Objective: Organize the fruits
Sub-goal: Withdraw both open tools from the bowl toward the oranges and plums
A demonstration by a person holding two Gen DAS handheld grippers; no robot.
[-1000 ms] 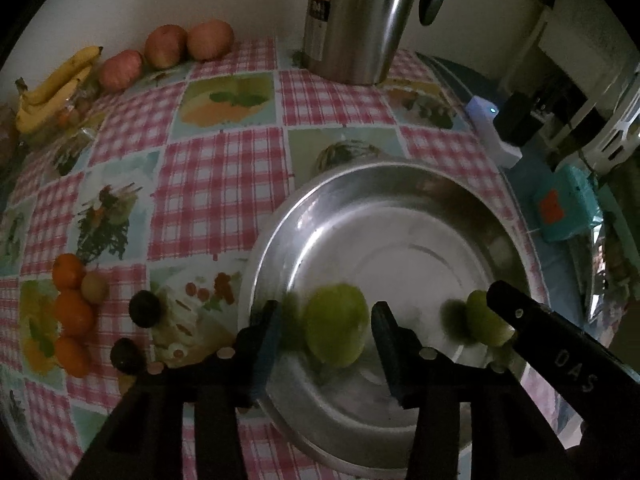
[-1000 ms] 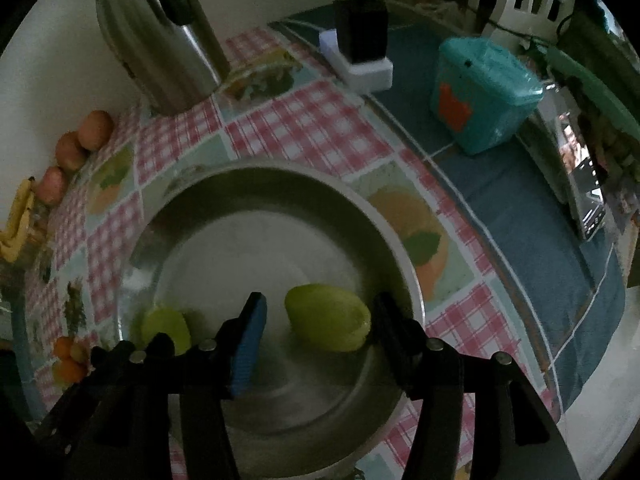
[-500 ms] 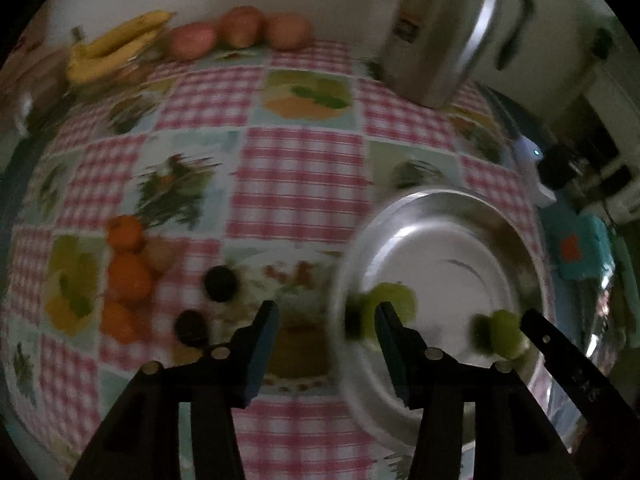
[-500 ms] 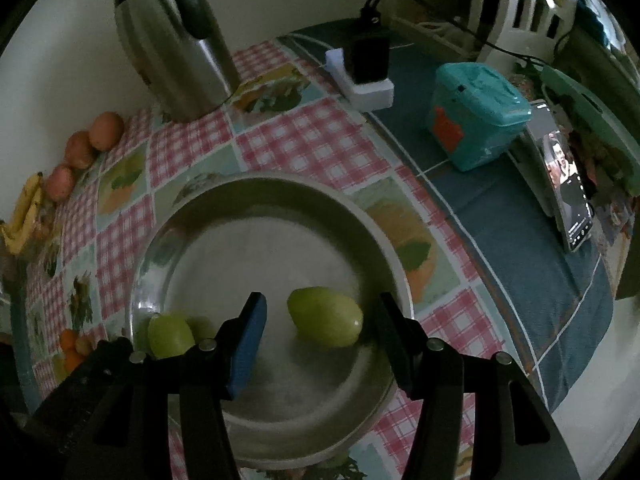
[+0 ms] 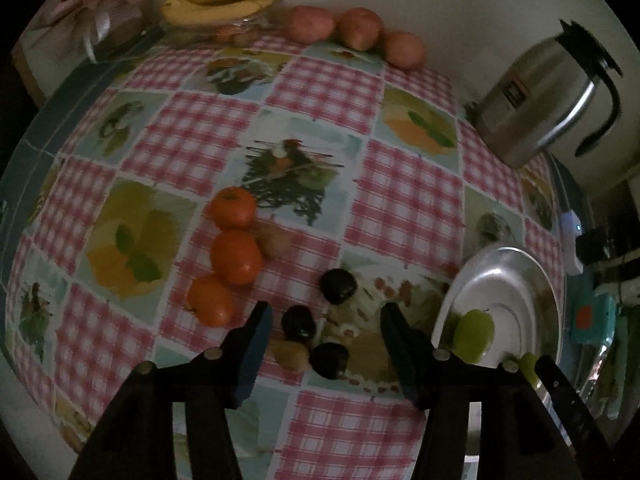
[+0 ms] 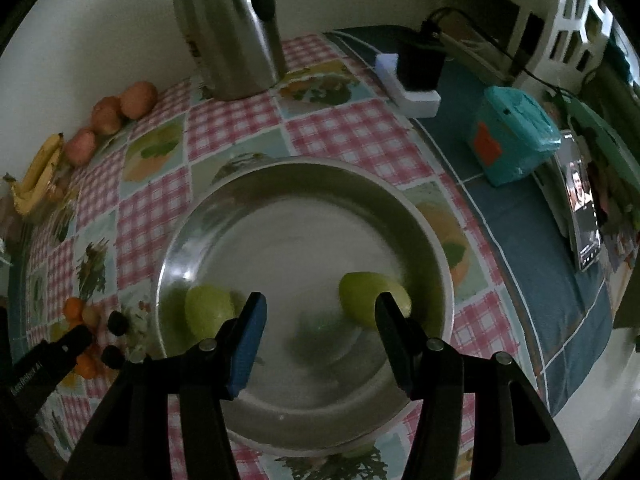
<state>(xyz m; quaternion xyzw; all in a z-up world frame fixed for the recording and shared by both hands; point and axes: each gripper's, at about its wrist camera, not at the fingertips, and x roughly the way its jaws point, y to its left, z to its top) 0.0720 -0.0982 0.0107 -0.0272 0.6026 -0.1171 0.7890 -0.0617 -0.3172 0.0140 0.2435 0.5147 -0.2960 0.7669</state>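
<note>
In the left wrist view my left gripper [image 5: 326,314] hangs over the checked tablecloth with its jaws opening. No fruit is held; three dark round fruits [image 5: 298,322] lie below, between and just beyond the fingers, beside a brown one [image 5: 288,354]. Three oranges [image 5: 236,256] lie to their left. The steel bowl [image 5: 520,256] at the right holds two green fruits [image 5: 474,336]. My right gripper [image 6: 320,304] stands open above the steel bowl [image 6: 304,164], empty. One green fruit [image 6: 208,310] lies left of its fingers, the other green fruit [image 6: 360,292] is partly behind the right finger.
A steel kettle [image 5: 536,104] stands at the back by the wall. Bananas [image 5: 224,0] and three reddish apples [image 5: 356,26] line the far edge. Right of the bowl are a power strip [image 6: 412,92], a teal box [image 6: 512,140] and a phone [image 6: 582,208].
My left gripper left a green fruit in the bowl, swung left to the dark fruits and widened. The right gripper shifted left off the other green fruit, which now lies by its right finger.
</note>
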